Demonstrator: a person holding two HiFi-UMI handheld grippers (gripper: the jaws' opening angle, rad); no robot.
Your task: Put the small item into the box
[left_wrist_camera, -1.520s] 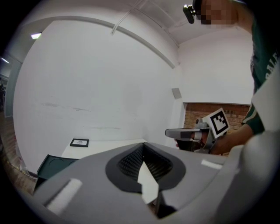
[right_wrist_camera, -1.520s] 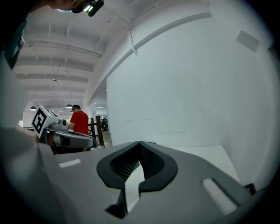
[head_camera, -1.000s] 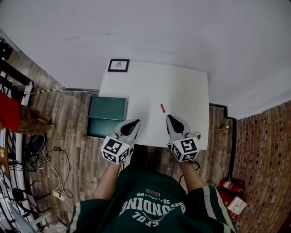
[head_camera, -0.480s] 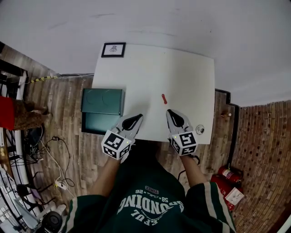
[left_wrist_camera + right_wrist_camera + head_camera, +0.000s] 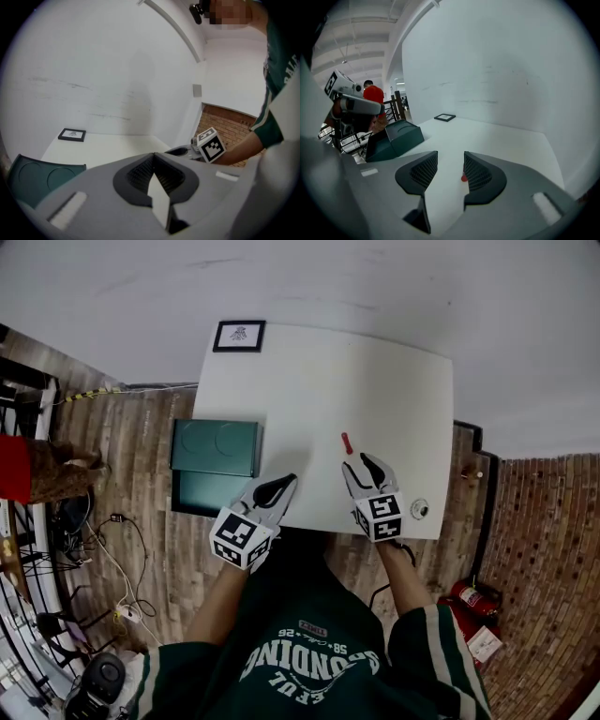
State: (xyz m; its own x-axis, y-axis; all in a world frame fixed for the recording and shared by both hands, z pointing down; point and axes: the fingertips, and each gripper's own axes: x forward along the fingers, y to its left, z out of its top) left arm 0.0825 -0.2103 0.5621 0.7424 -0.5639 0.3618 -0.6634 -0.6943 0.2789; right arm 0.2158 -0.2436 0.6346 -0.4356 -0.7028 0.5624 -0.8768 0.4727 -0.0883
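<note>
A small red item (image 5: 346, 443) lies on the white table (image 5: 309, 381). My right gripper (image 5: 362, 461) hovers just short of it with its jaws opening. In the right gripper view the red item (image 5: 463, 178) peeks out beside the right jaw's inner face, past the tips of the right gripper (image 5: 450, 161), and nothing presses on it. The dark green box (image 5: 214, 460) stands against the table's left edge, and it shows as the green box (image 5: 393, 136) at the left. My left gripper (image 5: 280, 483) rests shut and empty near the table's front edge, its jaw tips (image 5: 153, 156) meeting.
A black-framed picture (image 5: 238, 336) lies at the table's far left corner. A small round fitting (image 5: 419, 508) sits at the near right corner. Cables (image 5: 112, 587) trail over the wooden floor at left. Red canisters (image 5: 467, 601) stand by the brick wall at right.
My right gripper has moved forward to the red item and its jaws have parted. The left gripper has stayed near the front edge.
</note>
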